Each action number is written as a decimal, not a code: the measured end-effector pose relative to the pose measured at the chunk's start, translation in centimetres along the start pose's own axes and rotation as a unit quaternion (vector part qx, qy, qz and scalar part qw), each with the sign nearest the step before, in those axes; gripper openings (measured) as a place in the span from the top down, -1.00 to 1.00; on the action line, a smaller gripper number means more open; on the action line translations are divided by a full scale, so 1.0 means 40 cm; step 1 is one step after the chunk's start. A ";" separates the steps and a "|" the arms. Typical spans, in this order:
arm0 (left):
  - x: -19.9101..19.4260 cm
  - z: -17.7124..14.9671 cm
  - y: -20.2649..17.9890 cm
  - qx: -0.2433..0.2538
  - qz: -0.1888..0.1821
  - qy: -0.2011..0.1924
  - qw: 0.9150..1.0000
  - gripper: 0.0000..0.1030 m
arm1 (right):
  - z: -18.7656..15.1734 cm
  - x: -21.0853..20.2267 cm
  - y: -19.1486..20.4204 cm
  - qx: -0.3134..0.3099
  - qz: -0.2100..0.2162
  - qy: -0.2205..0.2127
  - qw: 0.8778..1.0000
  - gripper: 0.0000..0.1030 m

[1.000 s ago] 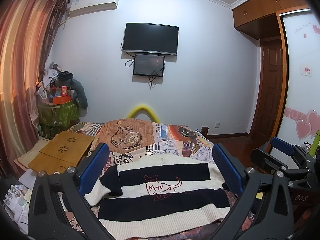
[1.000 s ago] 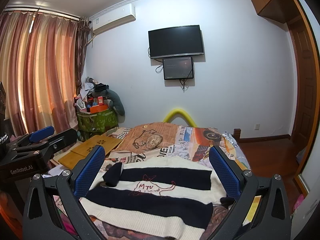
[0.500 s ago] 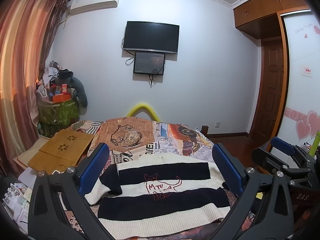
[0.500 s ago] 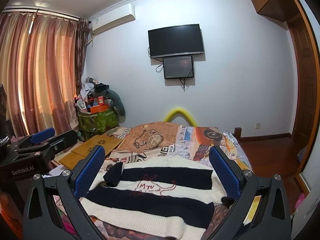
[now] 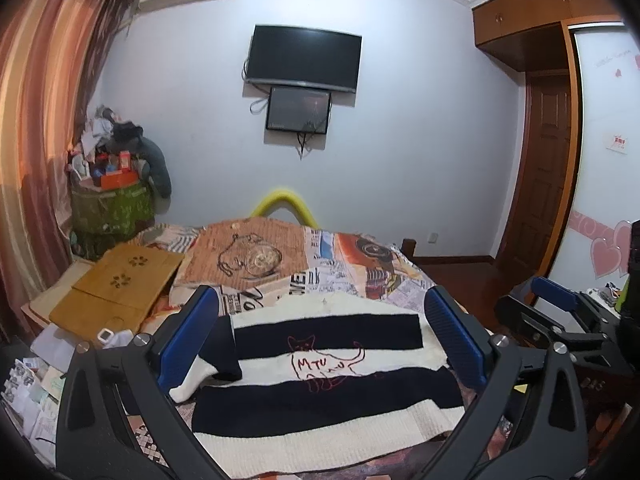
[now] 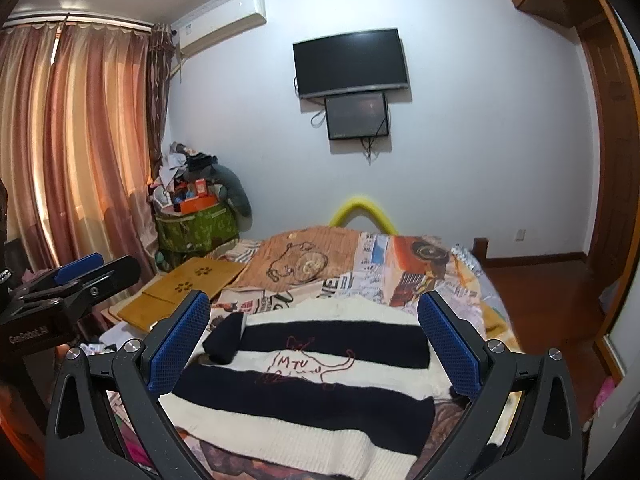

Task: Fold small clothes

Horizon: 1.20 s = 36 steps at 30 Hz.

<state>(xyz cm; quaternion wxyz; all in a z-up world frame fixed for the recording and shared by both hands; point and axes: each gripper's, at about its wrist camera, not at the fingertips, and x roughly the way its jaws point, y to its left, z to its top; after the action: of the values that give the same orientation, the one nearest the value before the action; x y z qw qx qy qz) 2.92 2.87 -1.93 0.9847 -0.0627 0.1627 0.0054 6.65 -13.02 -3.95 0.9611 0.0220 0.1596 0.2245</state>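
Note:
A small knitted sweater [image 5: 320,364] with wide black and cream stripes and a red cat outline lies flat on the bed, also in the right wrist view as the sweater [image 6: 312,380]. One sleeve [image 5: 208,364] is folded in over its left side. My left gripper [image 5: 320,328] hovers above the sweater, open, nothing between its blue pads. My right gripper [image 6: 316,332] is likewise open above it. Each gripper shows at the edge of the other's view: the right gripper [image 5: 560,320], the left gripper [image 6: 76,276].
The bed [image 5: 360,264] carries a patterned newsprint cover and a brown blanket [image 5: 248,252]. A wooden lap tray [image 5: 120,284] lies at its left. A green bin [image 5: 112,208] piled with things stands by the curtain. Papers [image 5: 36,384] lie low left. A wardrobe and door stand right.
Both views have shifted only slightly; the sweater lies as before and both grippers stay open above it.

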 end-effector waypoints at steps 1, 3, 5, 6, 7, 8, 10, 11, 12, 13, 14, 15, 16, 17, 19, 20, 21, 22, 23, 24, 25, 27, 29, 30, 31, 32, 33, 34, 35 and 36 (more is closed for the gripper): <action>0.014 -0.003 0.018 -0.008 0.005 0.006 1.000 -1.00 | -0.001 0.020 -0.003 0.003 0.000 0.008 1.000 -1.00; 0.036 -0.008 0.053 -0.020 0.032 0.011 0.999 -1.00 | -0.003 0.053 -0.010 0.002 0.002 0.019 1.000 -1.00; 0.062 -0.016 0.094 -0.026 0.062 0.019 0.998 -1.00 | -0.008 0.095 -0.016 -0.003 0.002 0.032 0.999 -1.00; 0.079 -0.021 0.123 -0.030 0.081 0.026 0.996 -1.00 | -0.010 0.121 -0.017 -0.007 0.002 0.041 0.999 -1.00; 0.090 -0.025 0.145 -0.033 0.093 0.032 0.995 -1.00 | -0.014 0.145 -0.020 -0.008 0.003 0.048 0.999 -1.00; 0.108 -0.031 0.173 -0.039 0.105 0.039 0.993 -1.00 | -0.018 0.163 -0.023 -0.009 0.004 0.053 0.999 -1.00; 0.143 -0.047 0.233 -0.053 0.120 0.059 0.990 -1.00 | -0.025 0.214 -0.028 -0.013 0.008 0.071 0.997 -1.00; 0.162 -0.056 0.264 -0.060 0.124 0.070 0.988 -1.00 | -0.029 0.235 -0.032 -0.015 0.009 0.079 0.997 -1.00; 0.186 -0.068 0.301 -0.067 0.131 0.085 0.985 -1.00 | -0.033 0.258 -0.035 -0.017 0.011 0.090 0.996 -1.00; 0.209 -0.078 0.326 -0.072 0.137 0.099 0.983 -1.00 | -0.039 0.285 -0.038 -0.021 0.013 0.102 0.994 -0.99; 0.236 -0.090 0.361 -0.079 0.142 0.116 0.980 -1.00 | -0.045 0.316 -0.043 -0.027 0.012 0.116 0.993 -0.99; 0.269 -0.104 0.391 -0.089 0.145 0.136 0.976 -1.00 | -0.051 0.339 -0.048 -0.030 0.012 0.126 0.991 -0.99; 0.290 -0.116 0.418 -0.096 0.146 0.150 0.973 -1.00 | -0.057 0.368 -0.058 -0.033 0.013 0.140 0.990 -0.99; 0.317 -0.126 0.441 -0.102 0.142 0.165 0.971 -1.00 | -0.061 0.398 -0.067 -0.036 0.012 0.153 0.987 -0.99; 0.382 -0.142 0.477 -0.105 0.139 0.198 0.965 -1.00 | -0.070 0.457 -0.094 -0.045 0.005 0.178 0.983 -0.99; 0.415 -0.147 0.488 -0.102 0.137 0.212 0.962 -1.00 | -0.070 0.483 -0.103 -0.048 0.002 0.187 0.981 -0.99; 0.453 -0.150 0.496 -0.095 0.134 0.223 0.961 -1.00 | -0.073 0.516 -0.122 -0.050 -0.002 0.201 0.978 -0.99; 0.491 -0.151 0.500 -0.084 0.134 0.233 0.959 -1.00 | -0.074 0.545 -0.137 -0.051 -0.005 0.211 0.976 -0.98; 0.512 -0.150 0.498 -0.077 0.135 0.240 0.958 -1.00 | -0.074 0.563 -0.149 -0.051 -0.007 0.218 0.975 -0.97; 0.550 -0.150 0.500 -0.068 0.136 0.249 0.956 -1.00 | -0.073 0.587 -0.164 -0.050 -0.012 0.228 0.972 -0.97; 0.579 -0.149 0.502 -0.064 0.135 0.255 0.955 -1.00 | -0.074 0.617 -0.187 -0.045 -0.017 0.239 0.970 -0.97; 0.654 -0.151 0.502 -0.059 0.125 0.276 0.951 -1.00 | -0.074 0.660 -0.218 -0.039 -0.021 0.254 0.966 -0.97; 0.731 -0.156 0.496 -0.053 0.110 0.298 0.947 -1.00 | -0.075 0.707 -0.257 -0.029 -0.022 0.272 0.962 -0.95; 0.761 -0.159 0.494 -0.047 0.109 0.305 0.945 -1.00 | -0.075 0.727 -0.268 -0.027 -0.022 0.279 0.960 -0.93; 0.791 -0.161 0.490 -0.039 0.112 0.312 0.943 -1.00 | -0.078 0.751 -0.287 -0.023 -0.023 0.288 0.957 -0.92; 0.835 -0.168 0.485 -0.025 0.116 0.322 0.939 -0.99 | -0.079 0.774 -0.297 -0.020 -0.024 0.294 0.955 -0.92; 0.860 -0.174 0.483 -0.016 0.116 0.328 0.937 -0.92 | -0.083 0.795 -0.309 -0.017 -0.024 0.300 0.953 -0.90; 0.886 -0.181 0.483 -0.008 0.117 0.336 0.934 -0.84 | -0.089 0.818 -0.321 -0.013 -0.024 0.309 0.951 -0.81; 0.916 -0.193 0.485 -0.003 0.118 0.347 0.930 -0.80 | -0.096 0.840 -0.332 -0.009 -0.023 0.320 0.947 -0.75; 0.931 -0.202 0.489 -0.004 0.115 0.355 0.928 -0.75 | -0.103 0.861 -0.341 -0.005 -0.019 0.330 0.944 -0.63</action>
<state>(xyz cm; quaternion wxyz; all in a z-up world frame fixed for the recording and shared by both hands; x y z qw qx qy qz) 35.01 20.91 -23.85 0.8548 -0.0453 0.5079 0.0969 40.34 -10.30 -19.63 0.8590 -0.0613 0.4666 0.2018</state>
